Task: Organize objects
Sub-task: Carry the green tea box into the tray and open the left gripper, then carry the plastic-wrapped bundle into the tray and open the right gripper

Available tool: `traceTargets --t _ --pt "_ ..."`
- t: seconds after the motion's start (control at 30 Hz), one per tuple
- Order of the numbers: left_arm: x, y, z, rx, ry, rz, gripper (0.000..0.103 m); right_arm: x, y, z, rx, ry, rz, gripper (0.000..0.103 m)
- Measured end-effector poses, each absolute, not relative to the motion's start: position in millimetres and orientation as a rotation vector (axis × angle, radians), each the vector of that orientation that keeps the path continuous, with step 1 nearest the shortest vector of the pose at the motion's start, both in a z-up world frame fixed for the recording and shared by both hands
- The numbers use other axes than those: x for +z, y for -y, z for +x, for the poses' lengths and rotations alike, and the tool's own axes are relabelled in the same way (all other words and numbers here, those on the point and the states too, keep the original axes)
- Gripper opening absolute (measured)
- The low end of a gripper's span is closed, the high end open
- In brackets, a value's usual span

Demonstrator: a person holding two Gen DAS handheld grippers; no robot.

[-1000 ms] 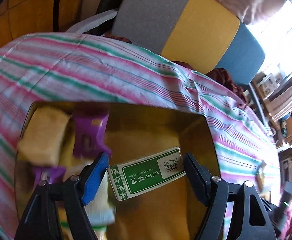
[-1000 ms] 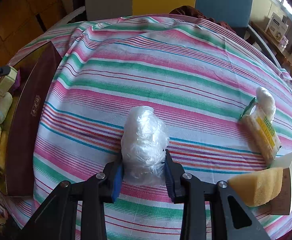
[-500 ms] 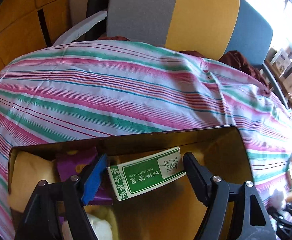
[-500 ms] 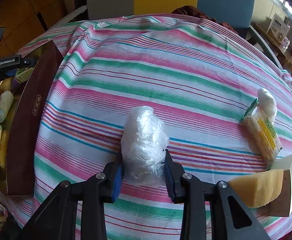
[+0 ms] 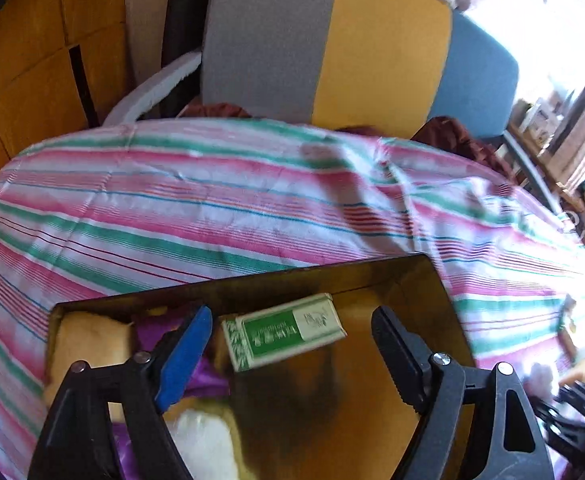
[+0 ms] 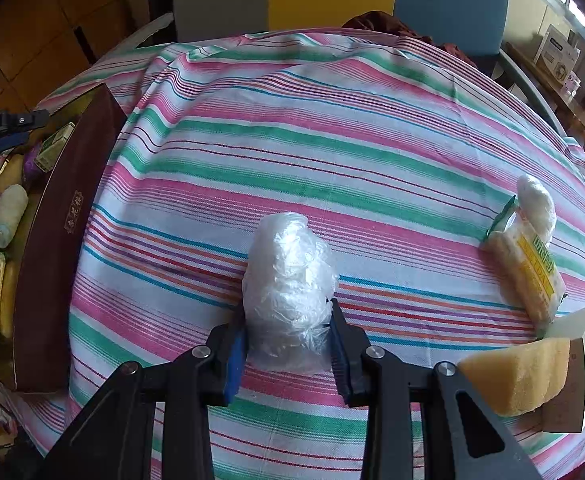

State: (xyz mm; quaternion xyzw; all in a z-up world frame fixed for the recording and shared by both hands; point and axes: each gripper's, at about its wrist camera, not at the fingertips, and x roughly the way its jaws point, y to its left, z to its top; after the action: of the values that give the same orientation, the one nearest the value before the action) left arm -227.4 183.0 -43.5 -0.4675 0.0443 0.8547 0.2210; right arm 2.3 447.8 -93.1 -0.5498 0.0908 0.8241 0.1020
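In the left wrist view my left gripper [image 5: 292, 334] is open above a dark storage box [image 5: 444, 292]. A green and white essential oil carton [image 5: 286, 336] lies between the spread fingers without touching them, inside the box. The box also holds a yellow sponge [image 5: 88, 344], a purple packet [image 5: 152, 328] and a white roll [image 5: 204, 440]. In the right wrist view my right gripper [image 6: 288, 336] is shut on a clear crumpled plastic bag [image 6: 288, 280] resting on the striped tablecloth [image 6: 332, 140]. The box [image 6: 60, 240] sits at the left there.
On the cloth at the right lie a yellow packaged item [image 6: 528, 268], a white puff [image 6: 536, 204], and a yellow sponge on a card box [image 6: 532, 376]. A grey, yellow and blue chair back [image 5: 332, 40] stands behind the table.
My left gripper has opened and the green carton has dropped free into the box. The left view has pulled back and up. My right gripper and the plastic bag have stayed still.
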Motion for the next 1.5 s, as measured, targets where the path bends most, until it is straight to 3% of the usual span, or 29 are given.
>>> traceTargets --t 0.53,0.73,1.13,1.5 --pt "-11.9 -93.7 -61.6 2.536 -0.181 -1.123 0.088 -95.7 -443.7 -1.0 2.442 -0.232 -1.589 0.036" --pt "-19.3 -83.0 -42.5 2.548 -0.185 -1.116 0.088 -89.4 -440.4 -4.9 2.405 -0.243 -1.598 0.035" --pt "-21.6 -62.3 -35.5 2.555 -0.096 -1.124 0.088 -11.6 -343.2 -32.9 2.72 -0.231 -1.507 0.035" --pt "-30.4 -30.3 -43.8 2.567 0.006 -1.186 0.09 -27.7 -257.2 -84.4 2.793 -0.262 -1.705 0.035"
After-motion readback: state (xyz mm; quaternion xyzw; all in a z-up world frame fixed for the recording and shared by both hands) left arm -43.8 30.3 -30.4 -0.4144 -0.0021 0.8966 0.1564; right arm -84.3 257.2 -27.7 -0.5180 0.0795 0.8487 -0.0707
